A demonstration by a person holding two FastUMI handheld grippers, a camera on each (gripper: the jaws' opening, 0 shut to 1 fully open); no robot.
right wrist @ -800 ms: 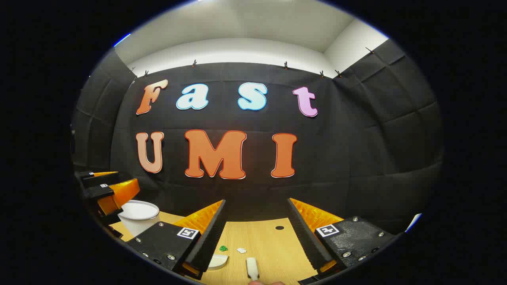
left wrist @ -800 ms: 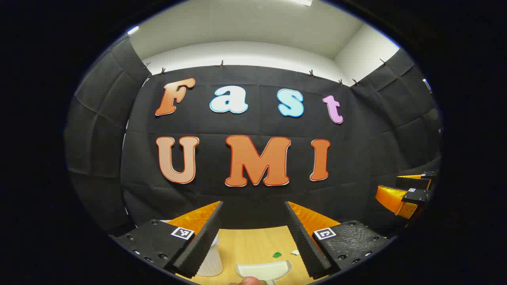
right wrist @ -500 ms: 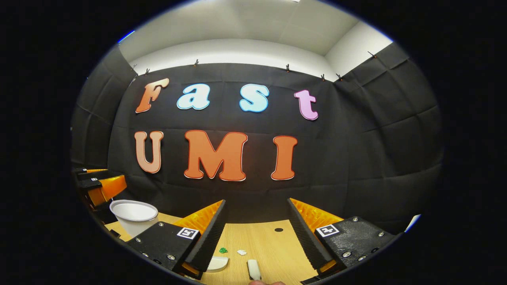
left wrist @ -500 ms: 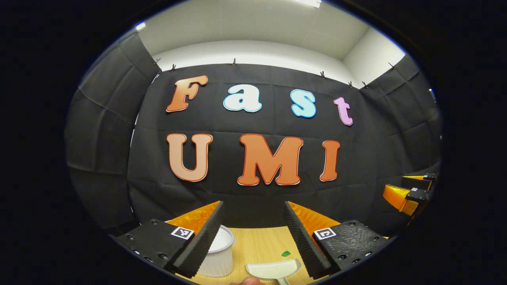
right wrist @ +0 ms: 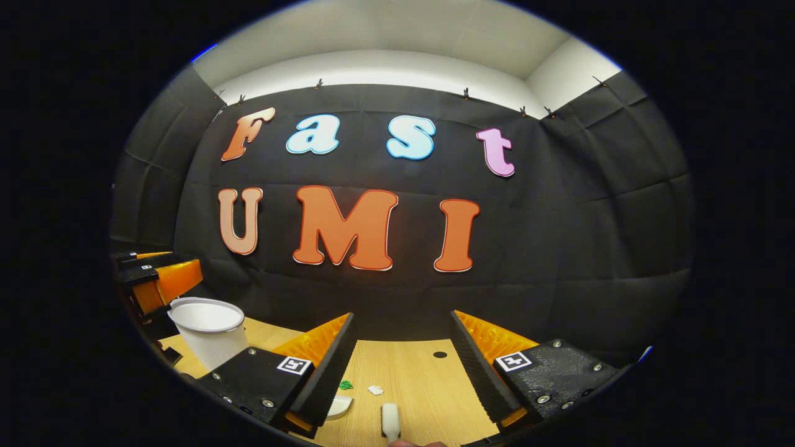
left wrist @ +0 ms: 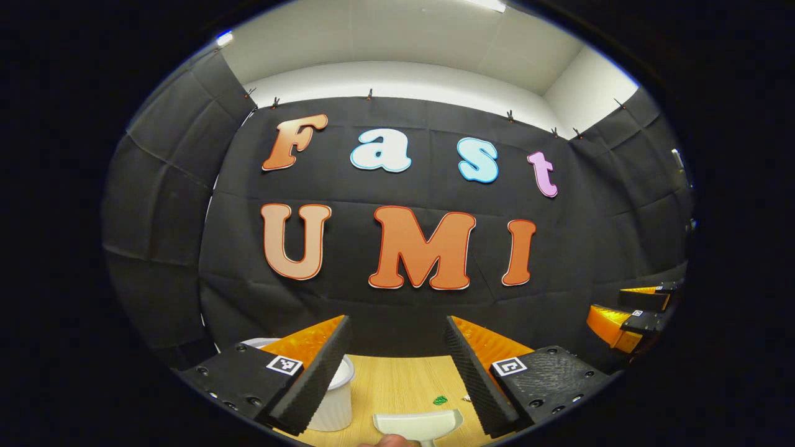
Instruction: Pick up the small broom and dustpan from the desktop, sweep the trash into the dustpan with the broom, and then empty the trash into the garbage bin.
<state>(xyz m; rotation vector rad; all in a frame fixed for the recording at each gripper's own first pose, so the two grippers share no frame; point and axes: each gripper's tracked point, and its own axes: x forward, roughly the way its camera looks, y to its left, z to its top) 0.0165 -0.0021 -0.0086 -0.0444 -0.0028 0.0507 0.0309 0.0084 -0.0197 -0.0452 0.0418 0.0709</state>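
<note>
My left gripper: wide apart, holding nothing. Right gripper: likewise. Dustpan near, bin left. Broom, probably, near; scraps beyond on desk.

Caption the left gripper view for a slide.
Open left gripper above the desktop, dustpan just ahead, white bin beside it.

right hand-held gripper tipped down slightly, garbage bin nearer it, dustpan slid left since half-second-ago frame
</note>
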